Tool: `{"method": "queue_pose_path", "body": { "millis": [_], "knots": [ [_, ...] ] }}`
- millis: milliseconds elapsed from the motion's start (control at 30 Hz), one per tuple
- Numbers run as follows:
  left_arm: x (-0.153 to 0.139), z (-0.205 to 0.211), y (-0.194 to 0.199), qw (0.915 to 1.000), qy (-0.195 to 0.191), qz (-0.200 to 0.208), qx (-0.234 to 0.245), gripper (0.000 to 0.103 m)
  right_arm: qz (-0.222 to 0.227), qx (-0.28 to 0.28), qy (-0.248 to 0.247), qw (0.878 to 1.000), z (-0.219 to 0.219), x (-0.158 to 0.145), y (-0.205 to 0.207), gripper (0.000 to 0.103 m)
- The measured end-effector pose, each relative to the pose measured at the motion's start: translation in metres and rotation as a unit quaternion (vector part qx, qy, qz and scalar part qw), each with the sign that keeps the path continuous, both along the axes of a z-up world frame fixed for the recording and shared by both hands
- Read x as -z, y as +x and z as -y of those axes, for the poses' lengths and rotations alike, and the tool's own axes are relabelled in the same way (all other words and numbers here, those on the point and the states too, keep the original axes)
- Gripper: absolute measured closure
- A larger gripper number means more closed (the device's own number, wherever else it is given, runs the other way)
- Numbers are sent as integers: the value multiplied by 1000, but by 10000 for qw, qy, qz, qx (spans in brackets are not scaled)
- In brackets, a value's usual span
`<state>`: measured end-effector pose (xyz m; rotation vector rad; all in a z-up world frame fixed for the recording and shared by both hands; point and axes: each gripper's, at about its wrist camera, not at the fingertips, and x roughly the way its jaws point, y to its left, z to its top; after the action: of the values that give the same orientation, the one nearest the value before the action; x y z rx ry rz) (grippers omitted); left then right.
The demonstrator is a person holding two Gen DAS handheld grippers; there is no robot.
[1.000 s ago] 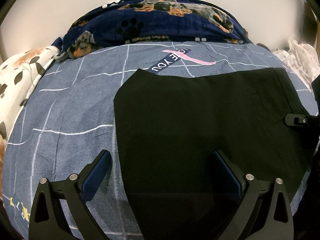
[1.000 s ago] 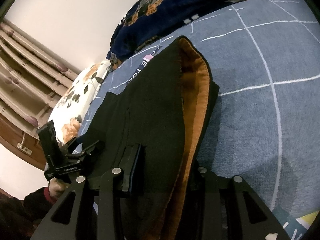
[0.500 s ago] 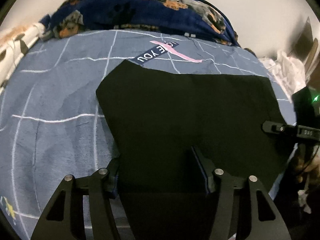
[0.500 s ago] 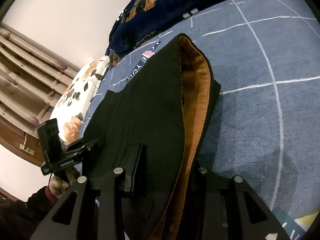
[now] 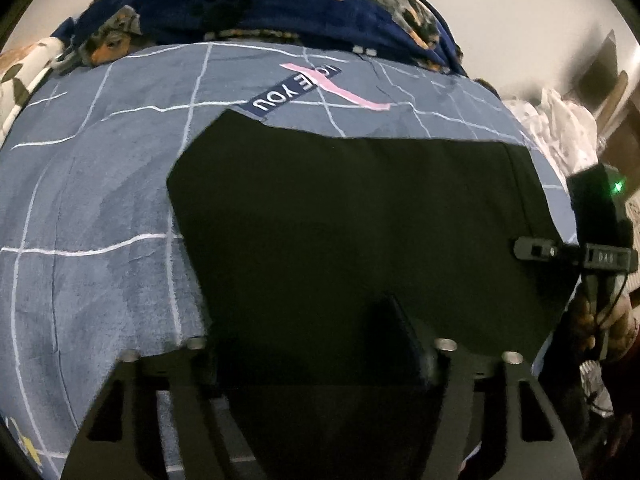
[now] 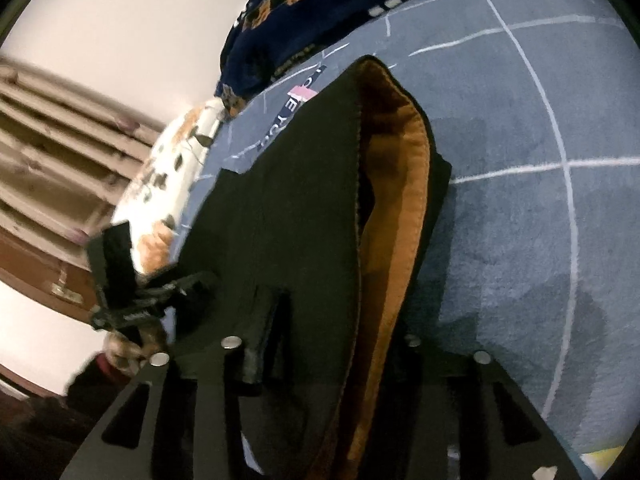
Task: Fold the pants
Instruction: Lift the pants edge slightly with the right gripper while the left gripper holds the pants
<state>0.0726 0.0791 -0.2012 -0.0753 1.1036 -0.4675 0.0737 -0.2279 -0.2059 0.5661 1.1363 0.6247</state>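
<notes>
Black pants [image 5: 340,220] with an orange lining [image 6: 396,184] lie on a blue bedspread [image 5: 100,208]. My left gripper [image 5: 312,340] is shut on the near edge of the pants; the cloth covers most of its fingers. My right gripper [image 6: 328,340] is shut on the waistband end, where the lining shows. Each gripper shows in the other's view: the right one [image 5: 536,249] at the pants' right edge, the left one [image 6: 188,284] at their left edge.
A dark blue dog-print blanket [image 5: 260,0] is heaped at the far side of the bed. A floral pillow [image 6: 176,176] lies at the left. White cloth [image 5: 560,128] is piled beyond the bed's right edge. Wooden furniture [image 6: 48,184] stands by the wall.
My left gripper has shut on the near edge of the pants, which it straddled open a second ago. The right gripper has kept its hold and shifted slightly.
</notes>
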Motion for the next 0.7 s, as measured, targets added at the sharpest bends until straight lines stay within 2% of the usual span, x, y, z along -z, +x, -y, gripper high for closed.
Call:
{"method": "queue_pose_path", "body": {
  "millis": [33,67,133,433,700],
  "knots": [
    [0,-3,0,9999,-150,-44,-53,65,5,7,-21,10000,-1,0,0,69],
    [-2,-6,1,9994,-304,-87,-133,73,-20,39,3,10000,0,0,-1,71],
    [-5,-8,-1,9990,-340,-65,-273,78,-85,146,136,9998,1,-1,-1,73],
    [-29,0,-16,9982,51,475,-365,86,-151,326,551,9978,3,-7,-11,77],
    [-42,-2,-21,9967,242,684,-366,89,-249,403,925,9946,-1,-8,-13,77]
  ]
}}
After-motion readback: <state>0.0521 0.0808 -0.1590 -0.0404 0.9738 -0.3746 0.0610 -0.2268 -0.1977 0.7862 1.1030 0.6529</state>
